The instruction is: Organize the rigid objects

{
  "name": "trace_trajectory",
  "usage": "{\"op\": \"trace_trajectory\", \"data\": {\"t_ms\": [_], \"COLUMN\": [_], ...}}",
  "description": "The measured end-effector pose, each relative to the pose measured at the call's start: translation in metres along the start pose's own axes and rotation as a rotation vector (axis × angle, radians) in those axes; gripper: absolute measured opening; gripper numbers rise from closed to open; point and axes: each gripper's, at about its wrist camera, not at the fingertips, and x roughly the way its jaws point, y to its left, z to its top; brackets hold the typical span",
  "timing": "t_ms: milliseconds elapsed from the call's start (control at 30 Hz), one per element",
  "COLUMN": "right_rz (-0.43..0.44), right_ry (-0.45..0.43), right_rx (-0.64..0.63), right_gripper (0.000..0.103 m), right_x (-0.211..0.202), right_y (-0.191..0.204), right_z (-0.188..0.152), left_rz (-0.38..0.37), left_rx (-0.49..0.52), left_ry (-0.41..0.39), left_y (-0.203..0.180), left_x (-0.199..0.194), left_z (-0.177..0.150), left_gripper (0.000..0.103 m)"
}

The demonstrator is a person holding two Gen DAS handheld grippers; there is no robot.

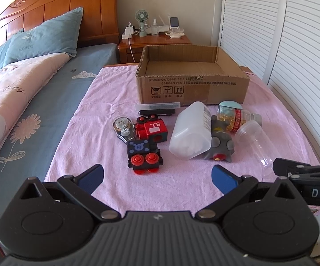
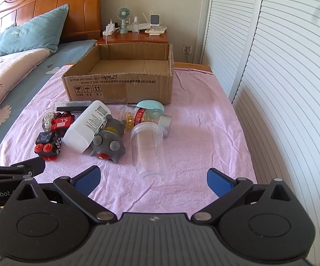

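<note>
Left gripper [image 1: 157, 175]: we hold it wide open and empty, low over the pink cloth [image 1: 106, 102].
Black toy train with red wheels [image 1: 144, 157]: just ahead of our left fingertips, on its side.
Right gripper [image 2: 153, 177]: we hold it wide open too, gripping nothing.
Clear plastic jar [image 2: 150, 153]: on its side, its base just ahead of and between our right fingers.
Open brown cardboard box [image 2: 120, 86]: upright at the cloth's far end, beyond the clutter.
White plastic bottle [image 2: 86, 126]: lying against the grey rubber toy [image 2: 108, 143].
</note>
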Motion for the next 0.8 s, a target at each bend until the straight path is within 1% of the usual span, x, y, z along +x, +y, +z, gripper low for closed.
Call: {"op": "trace_trajectory", "data": {"t_ms": [267,400,500,700,800], "right_rz": [0.010,0.031,0.055,0.077,0.116], "right_ry": [-0.009,-0.029,-0.046,-0.023,0.003], "right_rx": [-0.008,-0.035,-0.051,-0.081,-0.074], "right_gripper": [0.103,0.103,0.103,0.103,0.103], "right_x": [0.003,0.006,0.010,0.029,0.042], "right_y": [0.000,-0.002,-0.005,-0.015,-0.021], "right_z": [0.002,0.003,0.005,0.004,0.001], "left_rz": [-0.017,-0.040,-0.035,-0.022,-0.009], "left_rx": [0.001,0.011,0.021,0.033,0.029], "left_ry": [-0.020,-0.031,-0.041,-0.045,-0.038], "left_y": [0.001,0.003,0.006,0.018,0.025], "left_x": [0.004,0.008,0.012,0.027,0.037], "left_z": [0.004,0.005,0.005,0.005,0.004], "left_gripper": [0.102,0.102,0.102,0.102,0.102]}}
